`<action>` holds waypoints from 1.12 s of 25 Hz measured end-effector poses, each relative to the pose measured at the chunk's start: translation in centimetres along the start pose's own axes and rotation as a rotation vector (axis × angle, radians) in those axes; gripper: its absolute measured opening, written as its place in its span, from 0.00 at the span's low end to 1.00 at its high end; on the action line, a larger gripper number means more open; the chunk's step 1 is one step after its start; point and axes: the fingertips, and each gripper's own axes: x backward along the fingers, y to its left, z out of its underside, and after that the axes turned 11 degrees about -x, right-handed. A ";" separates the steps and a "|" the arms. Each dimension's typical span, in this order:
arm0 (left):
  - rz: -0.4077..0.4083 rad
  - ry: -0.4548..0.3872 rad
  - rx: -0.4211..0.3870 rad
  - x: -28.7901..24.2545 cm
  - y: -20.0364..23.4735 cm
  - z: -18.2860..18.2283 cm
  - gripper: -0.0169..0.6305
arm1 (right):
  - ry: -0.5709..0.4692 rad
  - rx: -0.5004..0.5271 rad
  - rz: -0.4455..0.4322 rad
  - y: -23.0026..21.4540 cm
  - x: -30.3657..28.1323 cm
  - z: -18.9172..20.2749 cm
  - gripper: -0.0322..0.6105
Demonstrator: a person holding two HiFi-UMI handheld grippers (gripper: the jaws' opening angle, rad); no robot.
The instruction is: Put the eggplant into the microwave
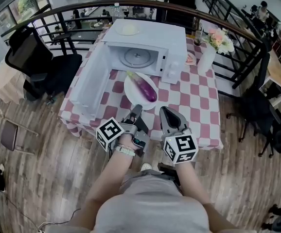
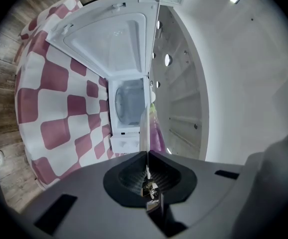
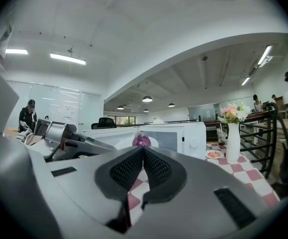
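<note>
while left gripper (image 1: 137, 108) and right gripper (image 1: 164, 110) fingers (image 3: 126, 171) are closed, checkered table (image 1: 200, 106) stands on wood floor (image 1: 43, 171).

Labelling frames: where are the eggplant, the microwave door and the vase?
eggplant (image 1: 148, 90), head view, middle of purple body
microwave door (image 1: 89, 79), head view, inner face of open door
vase (image 1: 206, 58), head view, white body

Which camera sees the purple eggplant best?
The head view: the whole eggplant lies on a plate before the open microwave. The left gripper view shows a purple sliver, the right gripper view only its tip.
</note>
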 end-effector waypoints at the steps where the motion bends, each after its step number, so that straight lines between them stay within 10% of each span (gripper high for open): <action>1: 0.001 -0.001 0.000 -0.2 0.1 -0.1 0.05 | -0.005 0.003 0.002 -0.2 -0.1 -0.1 0.09; 28: 0.007 -0.022 0.015 -9.0 5.1 -5.4 0.05 | 0.012 -0.014 0.006 -4.5 -8.0 0.4 0.09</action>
